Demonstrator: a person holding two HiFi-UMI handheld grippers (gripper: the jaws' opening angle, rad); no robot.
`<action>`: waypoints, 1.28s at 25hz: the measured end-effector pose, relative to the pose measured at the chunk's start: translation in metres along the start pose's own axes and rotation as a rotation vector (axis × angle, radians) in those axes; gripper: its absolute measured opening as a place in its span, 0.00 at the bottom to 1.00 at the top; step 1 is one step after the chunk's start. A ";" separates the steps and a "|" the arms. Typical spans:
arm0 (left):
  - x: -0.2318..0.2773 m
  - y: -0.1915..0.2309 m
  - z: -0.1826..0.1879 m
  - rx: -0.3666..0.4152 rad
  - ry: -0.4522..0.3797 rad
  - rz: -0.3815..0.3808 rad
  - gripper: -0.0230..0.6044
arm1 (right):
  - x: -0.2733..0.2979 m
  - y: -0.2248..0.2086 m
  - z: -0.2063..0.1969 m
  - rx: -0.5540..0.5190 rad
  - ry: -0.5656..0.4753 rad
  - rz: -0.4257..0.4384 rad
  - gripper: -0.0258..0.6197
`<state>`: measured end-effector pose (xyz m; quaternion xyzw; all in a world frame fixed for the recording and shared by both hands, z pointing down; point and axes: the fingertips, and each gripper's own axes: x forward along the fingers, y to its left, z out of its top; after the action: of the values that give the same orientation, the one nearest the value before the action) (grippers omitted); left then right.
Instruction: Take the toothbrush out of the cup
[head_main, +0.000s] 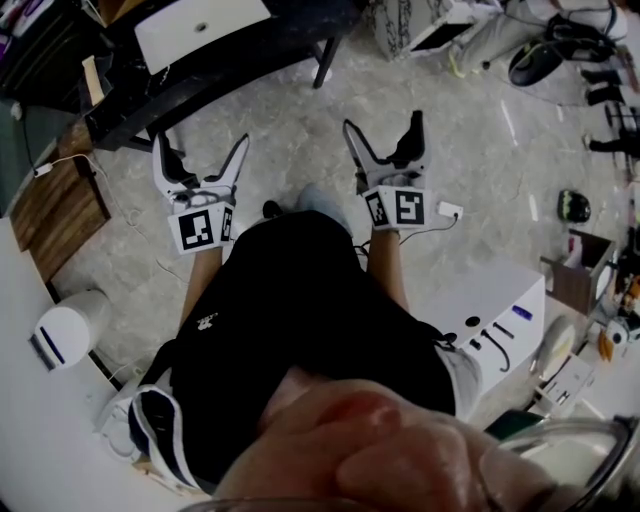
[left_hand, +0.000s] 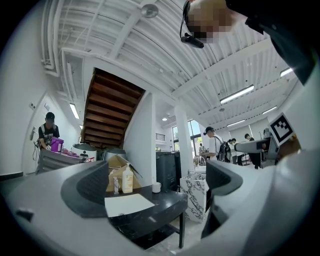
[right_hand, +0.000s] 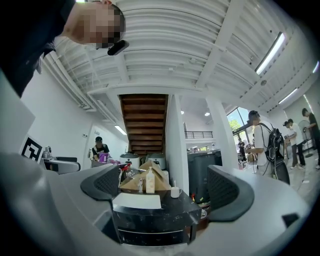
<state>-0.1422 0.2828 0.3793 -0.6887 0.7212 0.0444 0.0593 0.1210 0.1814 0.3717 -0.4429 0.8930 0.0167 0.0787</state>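
A small white cup (right_hand: 175, 192) stands on a black table (right_hand: 165, 212), far ahead of both grippers. A thin stick that may be the toothbrush (right_hand: 174, 183) rises from it; it is too small to be sure. The left gripper view shows the same cup (left_hand: 156, 187) at the table's back. In the head view the cup is out of sight. There my left gripper (head_main: 200, 145) and right gripper (head_main: 383, 122) hover side by side over the floor. Both are open with nothing between their jaws, and both point toward the table (head_main: 220, 75).
On the table lie a white sheet (right_hand: 136, 201), a pale bottle (right_hand: 150, 181) and a cardboard box (right_hand: 150, 172). A marbled white box (left_hand: 194, 192) stands beside the table. A white counter (head_main: 20, 400) runs along the left, and a white cabinet (head_main: 490, 320) stands to the right. People stand in the background.
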 end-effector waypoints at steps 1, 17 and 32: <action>0.001 0.002 -0.001 0.001 0.001 0.000 0.97 | 0.001 0.001 -0.001 0.003 -0.001 0.000 0.86; 0.088 0.028 -0.026 0.005 0.010 0.023 0.97 | 0.097 -0.038 -0.020 0.032 -0.028 0.021 0.86; 0.306 0.029 -0.050 0.006 0.037 0.078 0.96 | 0.294 -0.152 -0.041 0.049 0.000 0.107 0.86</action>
<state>-0.1856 -0.0252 0.3839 -0.6606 0.7487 0.0318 0.0463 0.0611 -0.1466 0.3728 -0.3926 0.9154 -0.0011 0.0885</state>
